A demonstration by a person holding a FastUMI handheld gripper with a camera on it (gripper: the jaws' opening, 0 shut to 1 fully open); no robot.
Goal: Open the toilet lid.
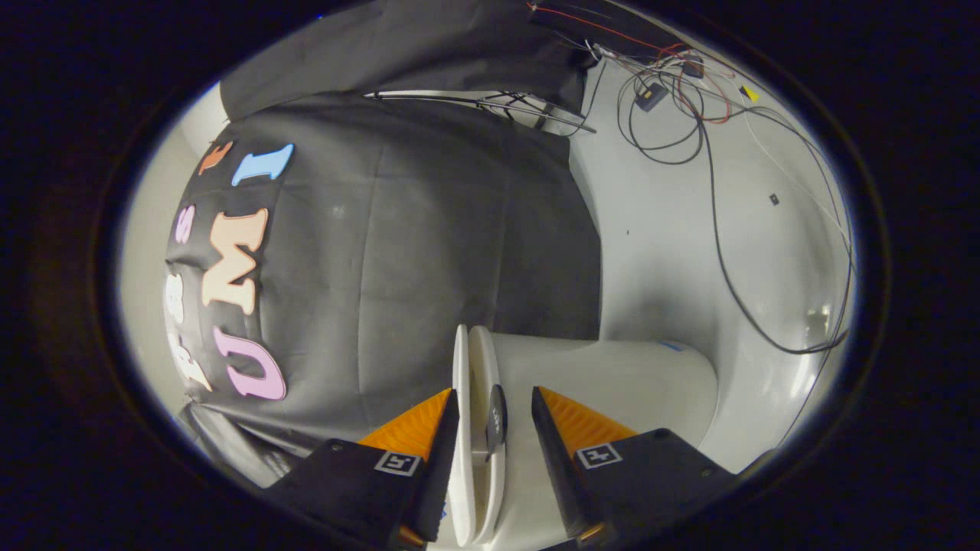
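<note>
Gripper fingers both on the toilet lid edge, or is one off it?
One off. In the gripper view one finger lies against the toilet lid; a plain gap separates the other finger. Gripper open.

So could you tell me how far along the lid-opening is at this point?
The grasp is not made. The toilet lid stands edge-on between the fingers of the gripper, with a second white panel beside it. One finger lies against the lid; the other stands clear. I cannot tell how far open it is.

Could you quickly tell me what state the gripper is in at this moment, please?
Gripper: fingers open, set either side of the white toilet lid's edge; one finger lies against it, the other stands clear, so it is not clamped.
</note>
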